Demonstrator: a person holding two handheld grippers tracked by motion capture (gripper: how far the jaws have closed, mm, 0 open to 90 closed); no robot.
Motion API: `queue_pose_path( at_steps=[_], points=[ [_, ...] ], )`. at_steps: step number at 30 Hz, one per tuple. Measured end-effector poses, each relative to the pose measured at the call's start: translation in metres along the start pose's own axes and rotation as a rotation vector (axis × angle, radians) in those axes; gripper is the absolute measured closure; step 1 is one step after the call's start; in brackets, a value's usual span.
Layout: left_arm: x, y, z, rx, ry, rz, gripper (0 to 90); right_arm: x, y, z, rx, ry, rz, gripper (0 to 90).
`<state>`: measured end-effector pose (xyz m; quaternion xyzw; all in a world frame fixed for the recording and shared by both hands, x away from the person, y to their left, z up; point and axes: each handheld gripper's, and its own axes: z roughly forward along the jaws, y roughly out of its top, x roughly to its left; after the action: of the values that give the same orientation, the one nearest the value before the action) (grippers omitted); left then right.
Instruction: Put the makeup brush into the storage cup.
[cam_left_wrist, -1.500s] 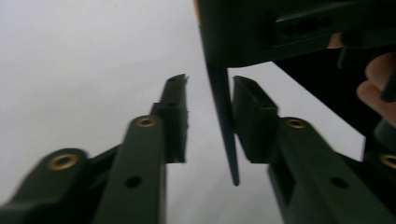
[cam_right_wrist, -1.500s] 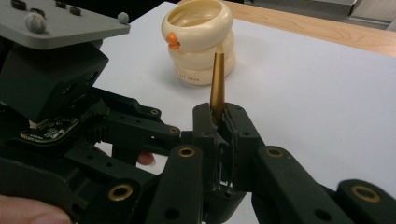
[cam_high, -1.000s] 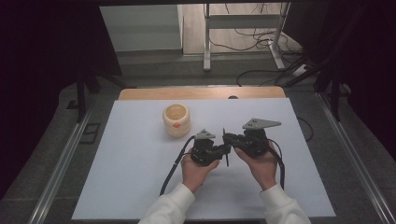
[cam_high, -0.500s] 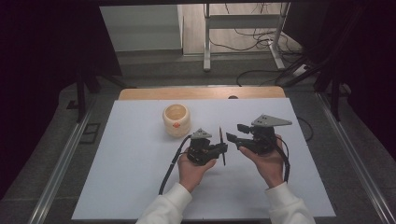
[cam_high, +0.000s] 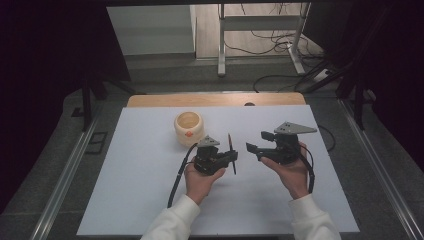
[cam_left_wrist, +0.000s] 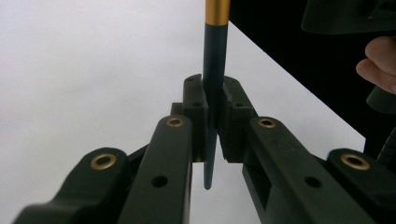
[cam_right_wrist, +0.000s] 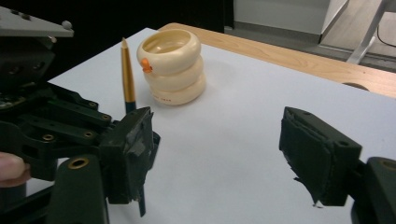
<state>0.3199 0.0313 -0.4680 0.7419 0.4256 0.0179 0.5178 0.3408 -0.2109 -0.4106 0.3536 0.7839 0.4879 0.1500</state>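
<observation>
pen handed over — we hold it in the left gripper (cam_high: 231, 156)

slim dark-green pen w/ gold cap end (cam_high: 231, 153) clamped upright betw. its jaws; right gripper (cam_high: 256, 141) just opened, empty. keep grip firm, tip toward cream ribbed pot (cam_high: 189, 127) — lower straight.

Two grippers (cam_high: 231, 159) (cam_high: 255, 148), one pen (cam_high: 232, 152), one cup (cam_high: 189, 128).

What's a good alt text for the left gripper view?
The left gripper is shut on a dark pen with a gold band, which stands upright between its black jaws over the white table. At the right edge, fingers of the person's other hand show against a dark background.
</observation>
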Motion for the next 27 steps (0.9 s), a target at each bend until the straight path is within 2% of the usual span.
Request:
queue_pose_path(
  at_steps=[7,13,19,27],
  points=[
    [0.003,0.001,-0.005,-0.009,0.006,-0.002,82.7,-0.005,-0.005,0.002,0.018,-0.005,-0.006,23.3],
    [0.007,0.004,-0.012,-0.025,0.006,0.0,82.7,-0.006,-0.015,-0.005,0.012,-0.015,-0.013,22.2],
    [0.01,0.006,-0.02,-0.048,0.007,0.002,82.7,-0.011,-0.033,-0.014,0.02,-0.022,0.0,21.7],
    [0.015,0.009,-0.029,-0.069,0.009,0.004,82.7,-0.021,-0.062,-0.021,0.086,-0.048,0.022,21.0]
  ],
)
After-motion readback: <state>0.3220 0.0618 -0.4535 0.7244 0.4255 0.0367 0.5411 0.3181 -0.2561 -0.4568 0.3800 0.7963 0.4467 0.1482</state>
